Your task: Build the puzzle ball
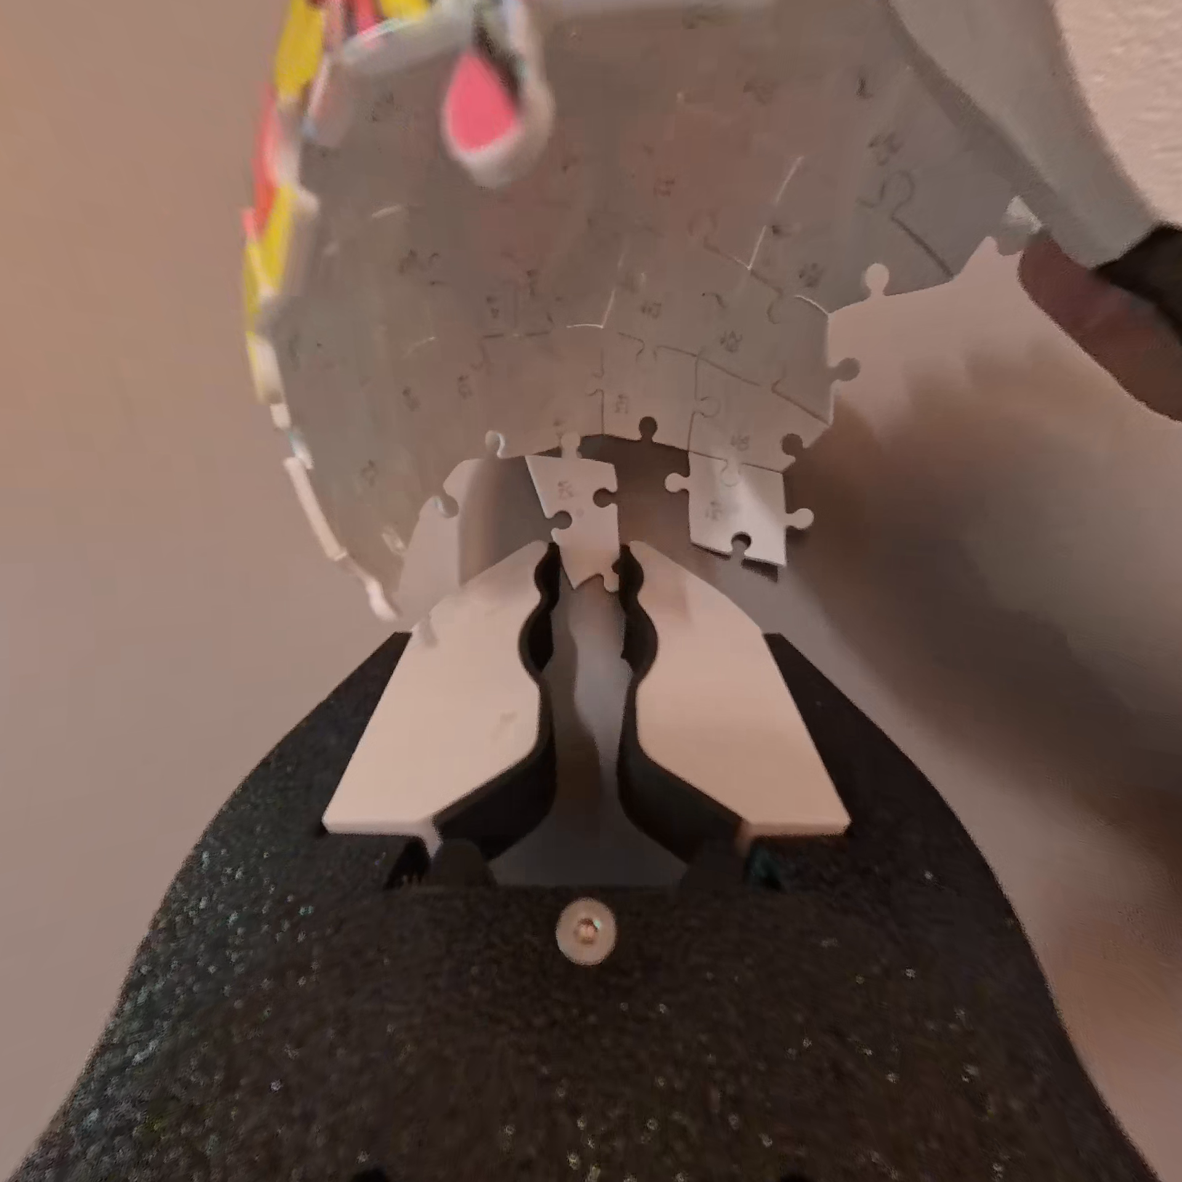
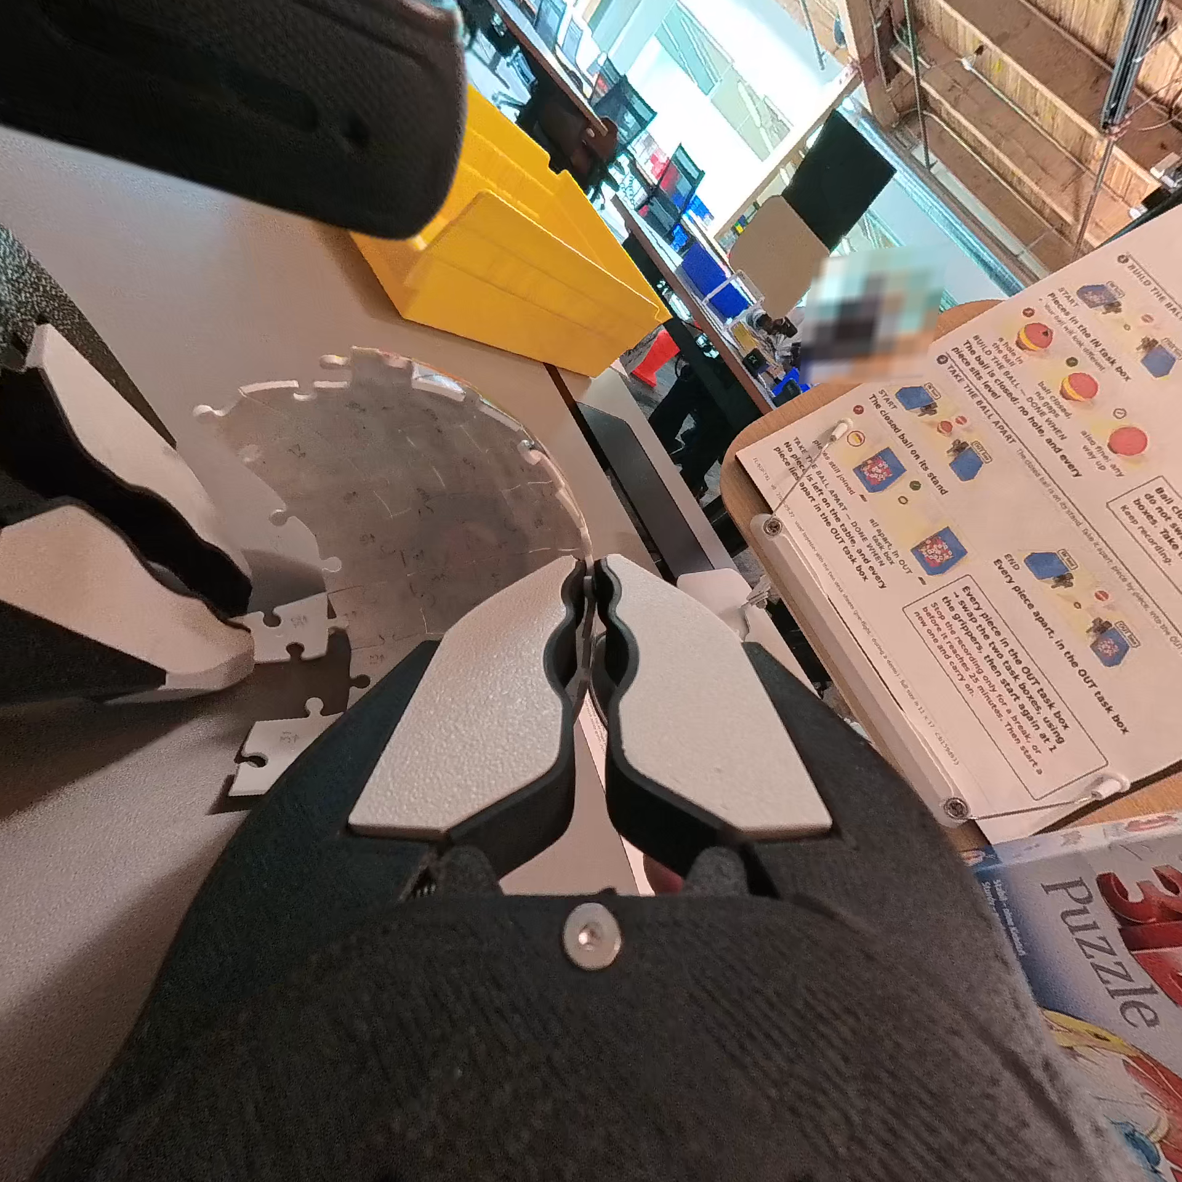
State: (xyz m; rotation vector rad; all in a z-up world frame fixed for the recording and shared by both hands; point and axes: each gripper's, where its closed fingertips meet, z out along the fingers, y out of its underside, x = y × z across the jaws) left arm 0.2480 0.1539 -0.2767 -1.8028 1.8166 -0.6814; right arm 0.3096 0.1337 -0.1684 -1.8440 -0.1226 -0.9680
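The half-built puzzle ball is a curved shell. I see its white inner side, with yellow and red outer faces at the left rim. In the right wrist view the shell stands on edge over the table. My right gripper is shut on the shell's rim. My left gripper is shut on a loose white puzzle piece and holds it against the shell's lower open edge. The same piece shows in the right wrist view at the left gripper's fingertips. Another joined piece sticks out beside it.
Yellow bins stand at the far edge of the grey table. An instruction sheet on a tilted board is at the right, with the puzzle's box below it. A workshop with desks lies behind. There is about 12 cm between the tips of the two grippers.
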